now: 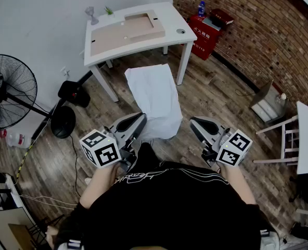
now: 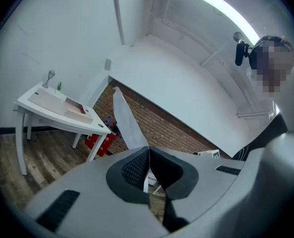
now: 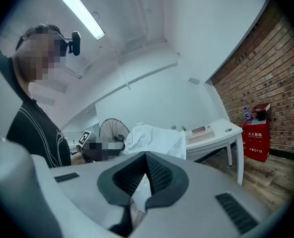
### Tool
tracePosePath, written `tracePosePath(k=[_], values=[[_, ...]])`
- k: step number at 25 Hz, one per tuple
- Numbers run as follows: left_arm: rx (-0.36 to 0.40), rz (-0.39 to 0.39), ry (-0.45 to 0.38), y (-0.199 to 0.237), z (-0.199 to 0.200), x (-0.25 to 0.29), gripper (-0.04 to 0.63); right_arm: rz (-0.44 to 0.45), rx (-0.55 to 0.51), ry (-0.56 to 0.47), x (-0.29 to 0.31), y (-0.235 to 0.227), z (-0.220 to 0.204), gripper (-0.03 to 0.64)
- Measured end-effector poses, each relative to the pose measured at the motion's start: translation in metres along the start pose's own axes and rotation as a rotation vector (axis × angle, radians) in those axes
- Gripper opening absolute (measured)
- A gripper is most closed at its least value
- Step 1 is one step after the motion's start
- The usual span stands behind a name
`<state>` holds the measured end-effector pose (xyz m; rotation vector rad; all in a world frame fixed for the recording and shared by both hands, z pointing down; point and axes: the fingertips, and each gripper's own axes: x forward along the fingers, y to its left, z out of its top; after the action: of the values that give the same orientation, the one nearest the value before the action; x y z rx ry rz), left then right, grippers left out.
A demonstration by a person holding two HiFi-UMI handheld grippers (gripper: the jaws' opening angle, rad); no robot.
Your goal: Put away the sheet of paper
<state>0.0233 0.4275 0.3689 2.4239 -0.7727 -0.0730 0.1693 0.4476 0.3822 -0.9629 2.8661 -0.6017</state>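
Observation:
A white sheet of paper (image 1: 154,95) hangs in the air between me and the white table (image 1: 169,14). My left gripper (image 1: 141,116) is shut on the sheet's near edge. In the left gripper view the sheet (image 2: 126,120) rises edge-on from between the shut left gripper (image 2: 148,150). My right gripper (image 1: 193,121) is just right of the sheet's lower right corner. Its jaws (image 3: 146,155) look shut, and the sheet (image 3: 159,138) billows broadside beyond them. I cannot tell whether the right gripper touches it. A brown cardboard tray (image 1: 125,31) lies on the table.
A standing fan (image 1: 8,90) and a black round base (image 1: 64,121) are at the left. A red box (image 1: 205,35) sits against the brick wall (image 1: 258,30). A white table edge (image 1: 307,137) and a white frame (image 1: 279,139) stand at the right. The floor is wood.

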Motion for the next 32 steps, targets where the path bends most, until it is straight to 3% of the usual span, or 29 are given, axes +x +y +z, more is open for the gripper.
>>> tracePosePath(k=[16,24,32], values=[[-0.027,0.01,0.041,0.052,0.023,0.033,0.034,-0.056,0.028,0.007,0.038,-0.047,0.002,0.002],[-0.05,0.01,0.068,0.118,0.055,0.06,0.034,-0.077,0.059,0.018,0.096,-0.092,0.01,0.002],[-0.085,-0.024,0.06,0.194,0.11,0.078,0.034,-0.089,0.028,0.036,0.177,-0.122,0.045,0.002]])
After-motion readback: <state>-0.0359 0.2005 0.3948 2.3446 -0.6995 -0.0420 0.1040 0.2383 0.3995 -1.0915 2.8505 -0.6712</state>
